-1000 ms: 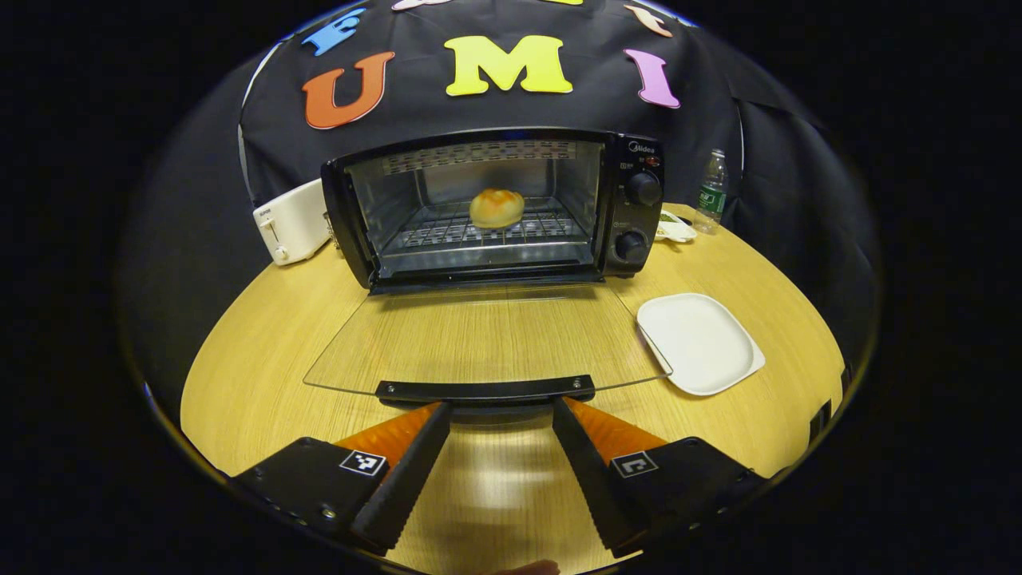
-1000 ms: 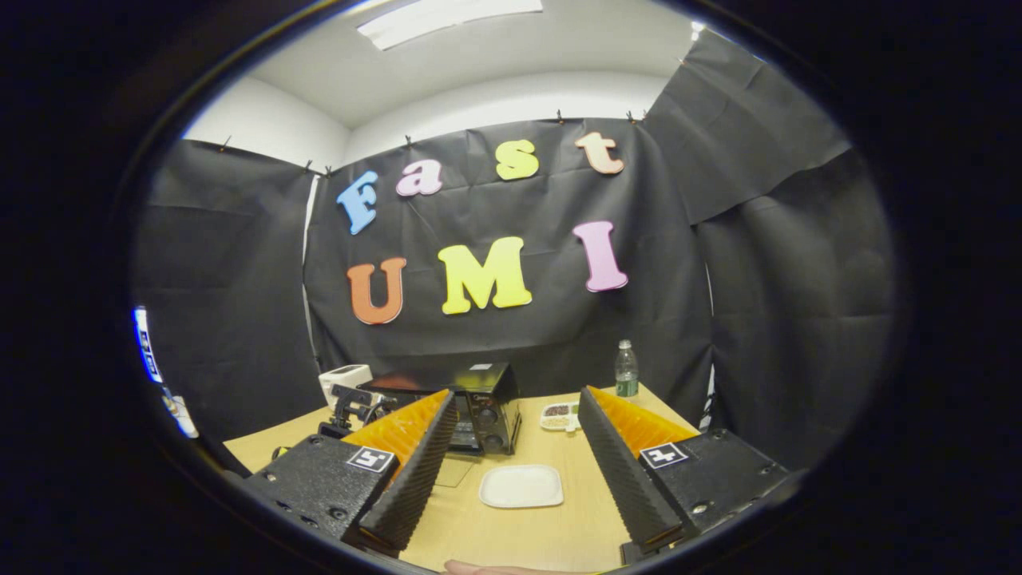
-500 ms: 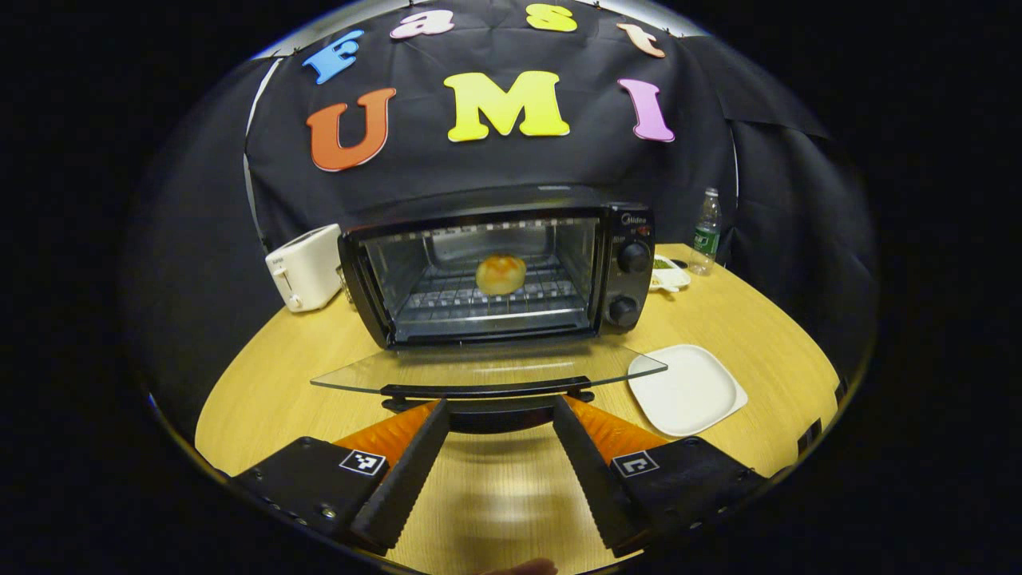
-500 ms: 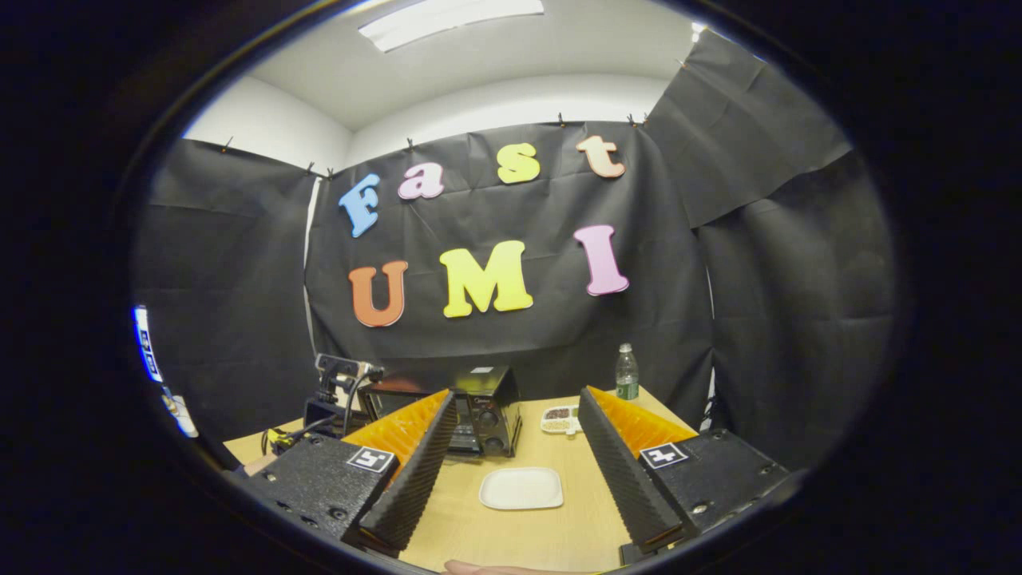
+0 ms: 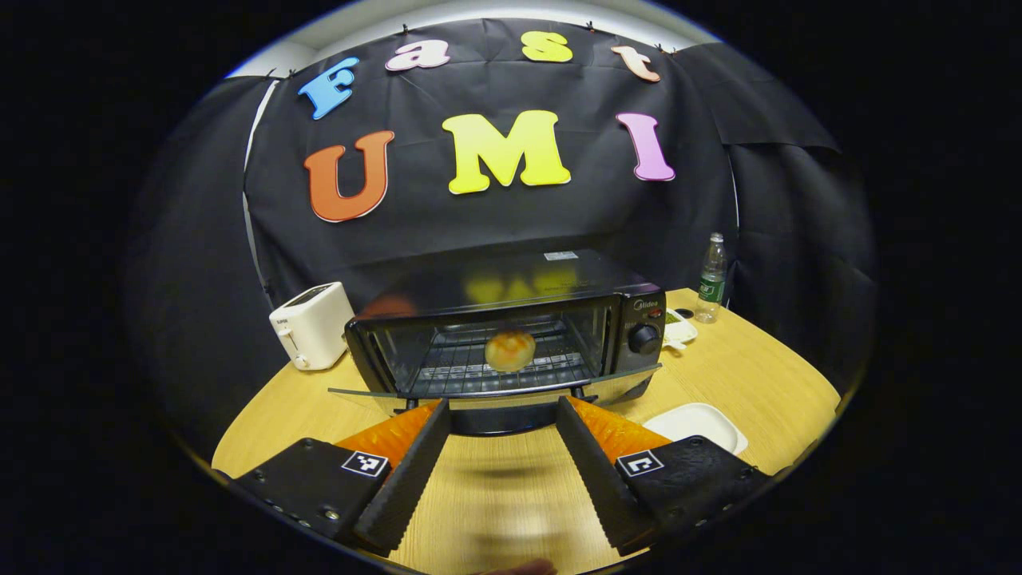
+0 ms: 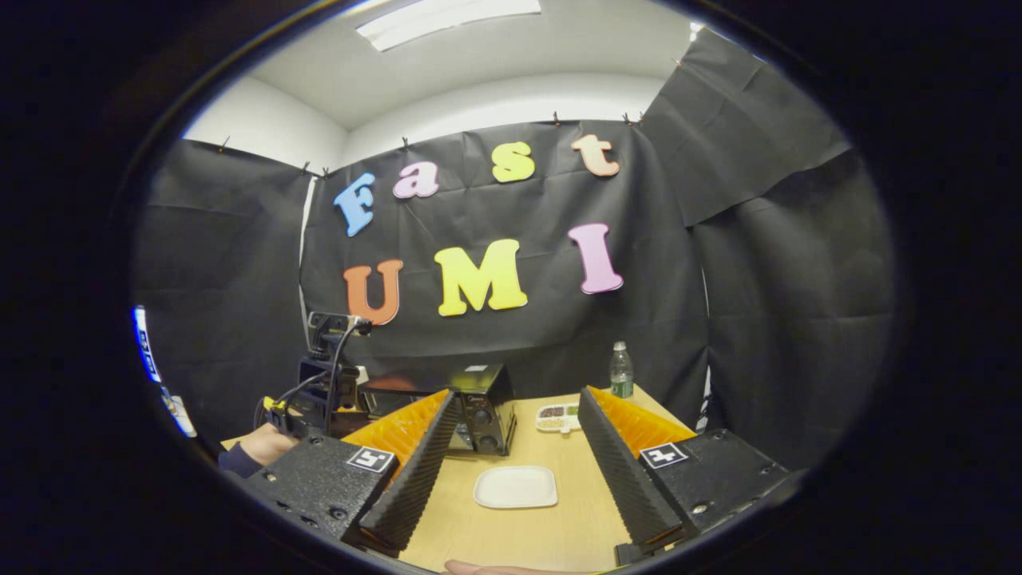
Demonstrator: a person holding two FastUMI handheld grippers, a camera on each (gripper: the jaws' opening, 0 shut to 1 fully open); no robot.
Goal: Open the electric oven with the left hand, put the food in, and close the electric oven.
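Note:
The black electric oven stands at the back of the round wooden table. A golden bun lies on its wire rack. The glass door is raised to about level and looks nearly edge-on. Its black handle rests across the fingertips of my left gripper, which is open beneath the door's front edge. In the right gripper view the oven is small and far off. My right gripper hangs open and empty high above the table's near side.
A white square plate lies right of the oven, also seen as the plate between my right fingers. A white toaster stands to the oven's left. A water bottle and a snack dish sit at the back right. A hand holds the left gripper.
The left gripper has risen and lifted the oven door from flat open to about level, moving closer to the oven. The right gripper has barely moved.

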